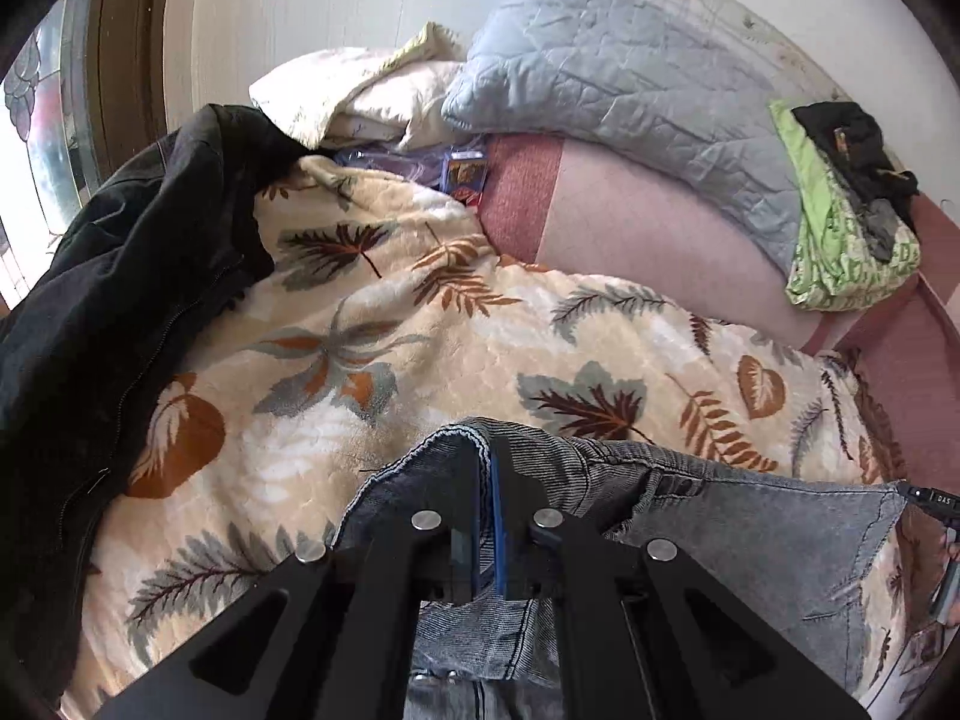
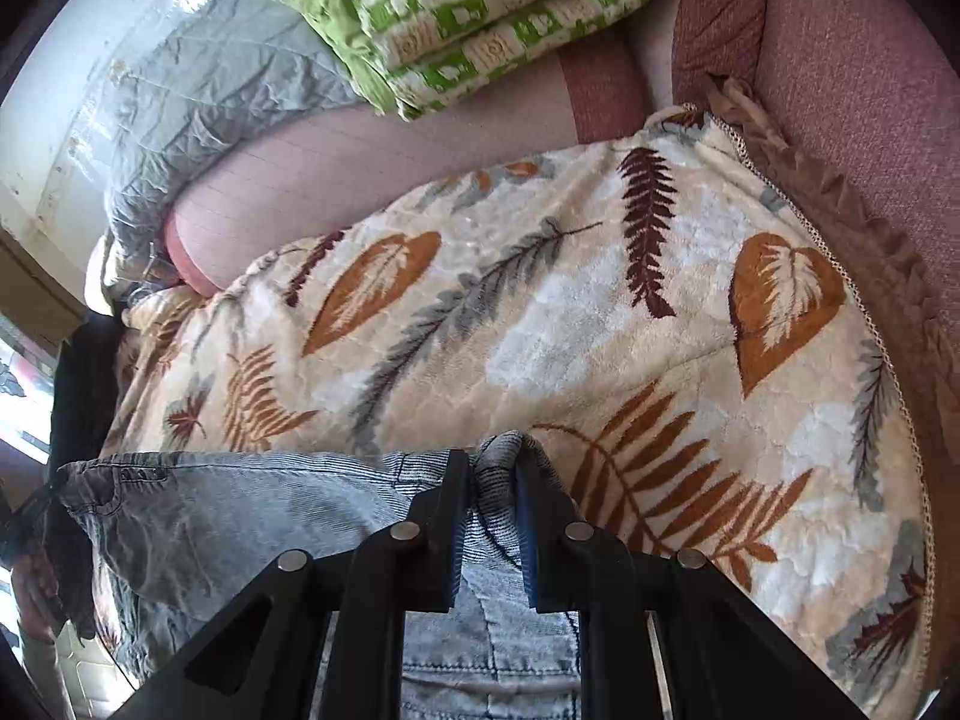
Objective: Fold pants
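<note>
Basically, left gripper (image 1: 491,516) and right gripper (image 2: 493,516) each pinch the top edge of the grey denim pants (image 1: 750,540), hanging over the leaf-print blanket (image 1: 420,330)'s near edge; heavy, limp, non-slippery, so hem grips suit.

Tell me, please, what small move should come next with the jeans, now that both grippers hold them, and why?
Probably lift both ends a little higher, level with each other. The left gripper and the right gripper are each shut on the top edge of the grey jeans, and the denim sags between them over the leaf-print blanket. More height would likely let the legs hang straight before folding.
</note>
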